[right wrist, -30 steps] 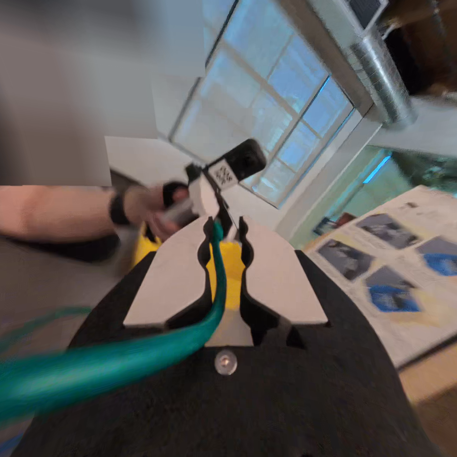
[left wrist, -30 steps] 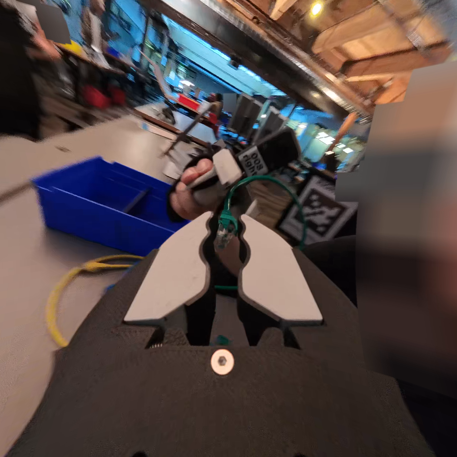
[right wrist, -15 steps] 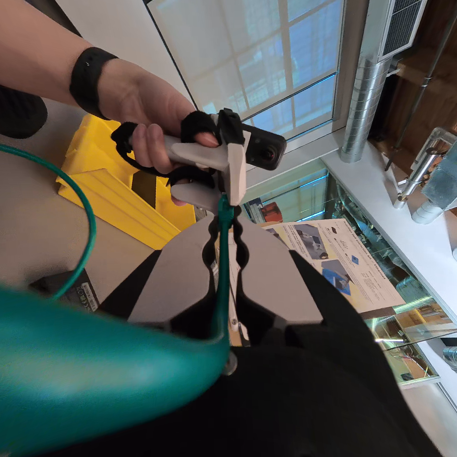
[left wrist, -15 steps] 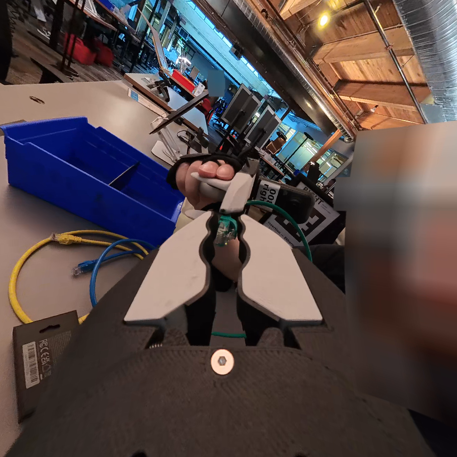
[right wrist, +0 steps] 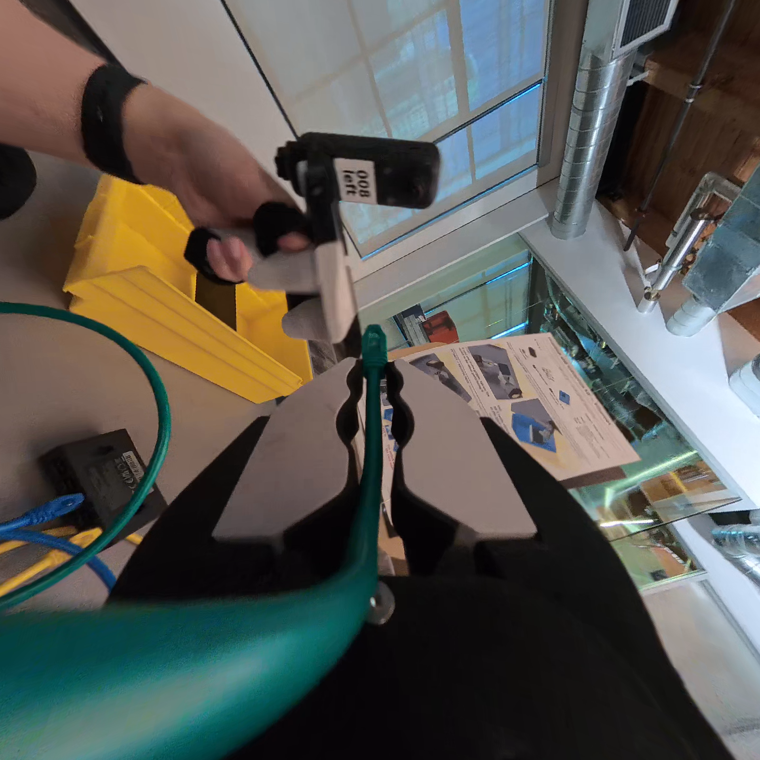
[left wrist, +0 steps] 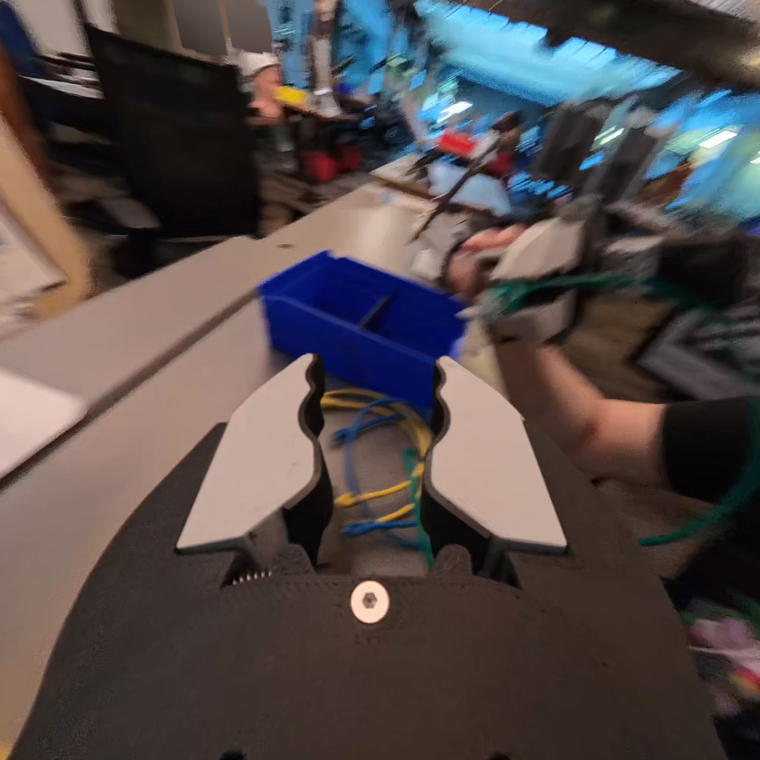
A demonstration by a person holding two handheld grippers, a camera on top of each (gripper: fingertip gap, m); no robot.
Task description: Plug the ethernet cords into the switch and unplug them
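1. now that my left claw (left wrist: 374, 380) has let go of the green plug it was pinching half a second ago, its jaws stand wide with nothing between them, and the view past them is smeared by motion.
2. through that gap i see the yellow cord (left wrist: 376, 495) and the blue cord (left wrist: 372, 526) lying loose on the grey table (left wrist: 135, 432), just in front of the blue bin (left wrist: 353, 329).
3. my right claw (right wrist: 373, 364) is narrow and clamped on the green cord (right wrist: 372, 415) just behind its plug (right wrist: 373, 341), which sticks out past the tips; the rest of the cord loops back over the table.
4. the handover looks done: the plug end has passed from left to right, so i judge the right claw is the one that will do the plugging.
5. the switch (right wrist: 96, 469) lies dark on the table, low at the left of my right view, apart from the plug, beside the yellow bin (right wrist: 172, 296). no cord looks seated in it from here, though its ports are hard to make out.
6. next i would need to turn the plug towards a port, while my free left claw steadies the switch.
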